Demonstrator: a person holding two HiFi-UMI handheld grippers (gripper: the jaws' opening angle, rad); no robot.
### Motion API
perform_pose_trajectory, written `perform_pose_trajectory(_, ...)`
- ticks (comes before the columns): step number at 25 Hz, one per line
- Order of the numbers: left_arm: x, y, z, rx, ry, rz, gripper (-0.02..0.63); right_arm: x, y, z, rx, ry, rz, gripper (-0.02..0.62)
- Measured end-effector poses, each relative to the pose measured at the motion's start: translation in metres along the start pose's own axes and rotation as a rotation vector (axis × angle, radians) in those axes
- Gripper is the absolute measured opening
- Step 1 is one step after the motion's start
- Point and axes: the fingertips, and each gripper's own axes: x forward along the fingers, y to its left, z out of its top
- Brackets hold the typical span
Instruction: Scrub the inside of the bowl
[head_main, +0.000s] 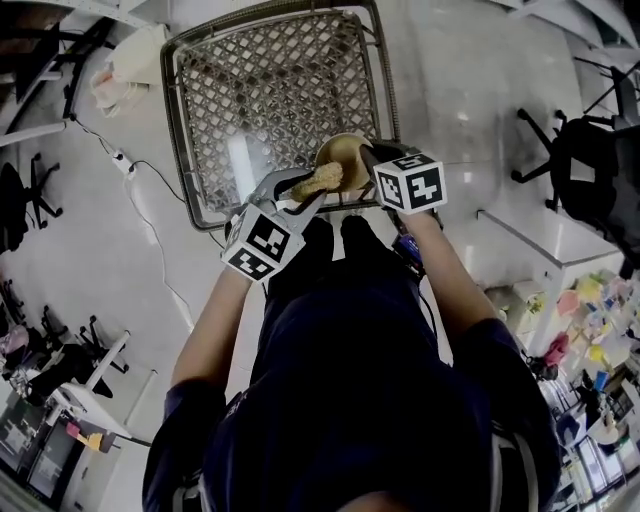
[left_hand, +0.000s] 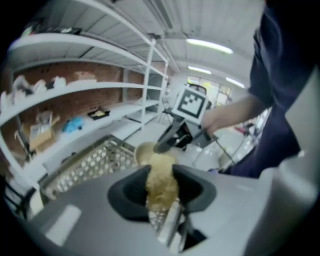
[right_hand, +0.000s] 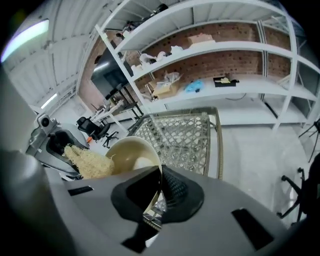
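Metal lattice rack (head_main: 270, 90) takes up the ground ahead, with pale floor round it and shelving beyond. Tan bowl (right_hand: 131, 155) is held in the air over the rack's near edge, tilted, with nothing supporting it from below.

On the right gripper (right_hand: 160, 187) the jaws are closed almost together on the bowl's thin rim, one pad inside and one outside. That single-edge pinch carries the whole bowl.

On the left gripper (left_hand: 161, 185) the jaws are clamped on a wad of straw-coloured fibrous scrubber (head_main: 318, 180). Its free end pokes out at the bowl's lip and is not yet down in the hollow, as far as I can tell.

Risks, as judged:
- **Main:** scrubbing pressure levers the bowl about the rim pinch, so it swivels or slips free and drops onto rack or floor. The cause would be a push aimed away from the pinch.
- **Second:** the scrubber is soft and gripped at one end. Hard rubbing could drag it from the jaws or bring bare jaw tips against the bowl's wall.
- **Lesser:** the bowl's edge knocks the rack's rim.
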Motion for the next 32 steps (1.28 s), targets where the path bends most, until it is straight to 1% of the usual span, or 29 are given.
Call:
perform_pose_trajectory(2, 0.003, -0.002, 0.018, 0.169, 0.051, 0.053, 0.121, -0.015, 0.003, 0.013, -0.037, -0.028, -0.017, 0.014)
perform_pose_trajectory(4, 0.007, -0.001, 0.033, 0.289, 0.095, 0.098, 0.121, -0.026, 0.005, 0.022, -0.064, -0.052, -0.034, 0.014)
perform_pose_trajectory(8, 0.016, 0.007, 0.051, 0.456, 0.170, 0.161, 0.121, -0.043, 0.008, 0.035, -0.100, -0.086, -0.052, 0.014)
perform_pose_trajectory(11, 0.023, 0.007, 0.064, 0.604, 0.226, 0.202, 0.121, -0.053, 0.009, 0.040, -0.107, -0.101, -0.043, 0.014)
perform_pose_trajectory(13, 0.028, 0.007, 0.067, 0.702, 0.282, 0.226, 0.121, -0.058, 0.008, 0.042, -0.112, -0.113, -0.039, 0.014)
perform_pose_trajectory(15, 0.033, 0.006, 0.065, 0.768, 0.346, 0.248, 0.121, -0.061, 0.007, 0.044, -0.119, -0.123, -0.037, 0.014)
perform_pose_trajectory(16, 0.035, 0.006, 0.063, 0.784, 0.375, 0.256, 0.121, -0.063, 0.007, 0.044, -0.123, -0.125, -0.037, 0.014)
perform_pose_trajectory(18, 0.038, 0.004, 0.059, 0.786, 0.427, 0.262, 0.120, -0.064, 0.005, 0.044, -0.132, -0.131, -0.040, 0.014)
perform_pose_trajectory(21, 0.042, -0.007, 0.052, 0.739, 0.472, 0.222, 0.120, -0.069, -0.002, 0.043, -0.139, -0.144, -0.055, 0.015)
perform_pose_trajectory(23, 0.047, -0.019, 0.050, 0.705, 0.465, 0.177, 0.120, -0.072, -0.006, 0.044, -0.136, -0.154, -0.065, 0.014)
perform_pose_trajectory(26, 0.053, -0.034, 0.055, 0.682, 0.420, 0.134, 0.120, -0.077, -0.007, 0.045, -0.139, -0.159, -0.070, 0.014)
perform_pose_trajectory(29, 0.058, -0.040, 0.066, 0.681, 0.373, 0.135, 0.120, -0.081, -0.003, 0.044, -0.136, -0.161, -0.056, 0.014)
perform_pose_trajectory(32, 0.060, -0.034, 0.077, 0.684, 0.354, 0.170, 0.120, -0.084, 0.002, 0.042, -0.138, -0.166, -0.045, 0.014)
